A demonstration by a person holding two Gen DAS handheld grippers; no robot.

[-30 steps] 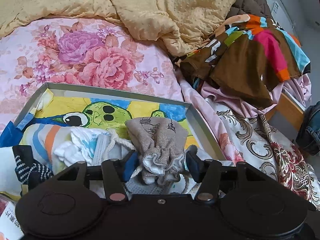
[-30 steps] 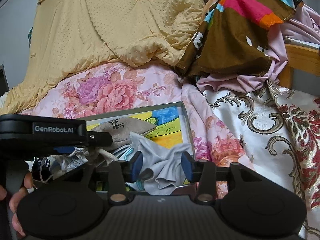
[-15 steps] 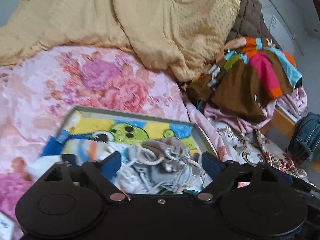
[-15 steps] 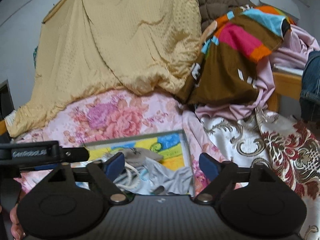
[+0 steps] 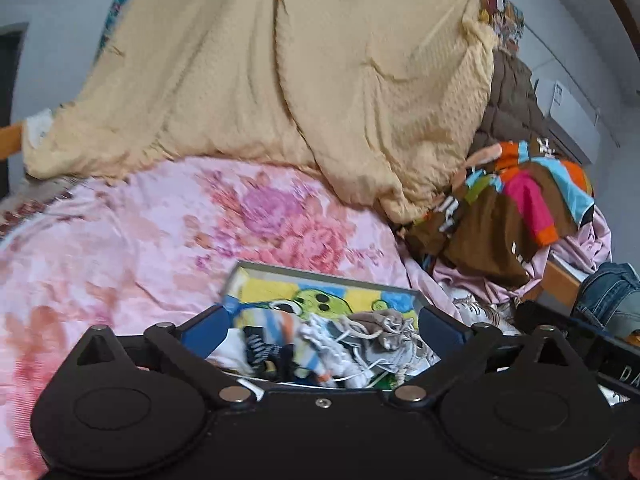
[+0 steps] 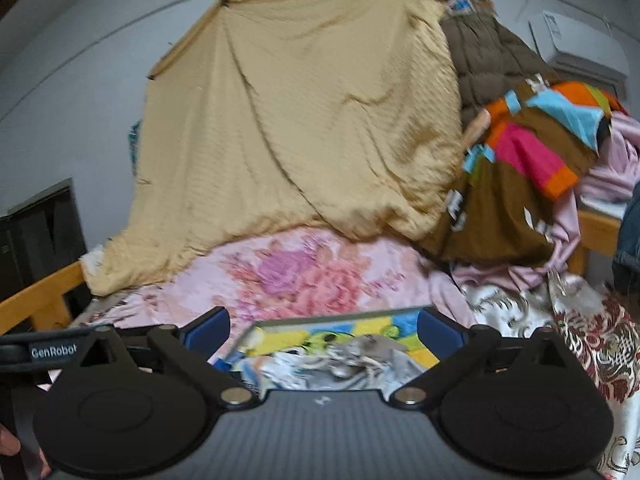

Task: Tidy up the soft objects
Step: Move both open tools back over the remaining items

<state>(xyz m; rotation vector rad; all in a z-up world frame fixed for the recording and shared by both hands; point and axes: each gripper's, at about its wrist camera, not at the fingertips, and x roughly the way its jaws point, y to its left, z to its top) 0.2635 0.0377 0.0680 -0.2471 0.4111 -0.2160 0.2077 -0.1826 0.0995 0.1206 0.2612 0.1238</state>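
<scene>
The yellow blanket (image 5: 320, 80) is dimpled, slightly shiny cloth. In front of it, the floral bedsheet (image 5: 160, 248) looks like smooth matt cotton. On the sheet, the tray (image 5: 320, 272) has a dull grey metal rim and a glossy printed base. Right of the blanket, the brown quilt (image 6: 480, 52) is stitched and puffy; the bed frame (image 6: 44, 300) is bare wood.

We are in a home bedroom; a bed with a pink rose-printed sheet (image 5: 168, 240) fills our view; a rumpled mustard-yellow dotted blanket (image 6: 304, 128) heaps against the wall; a white wall-mounted air conditioner (image 6: 580, 40) hangs above piled clothes.
</scene>
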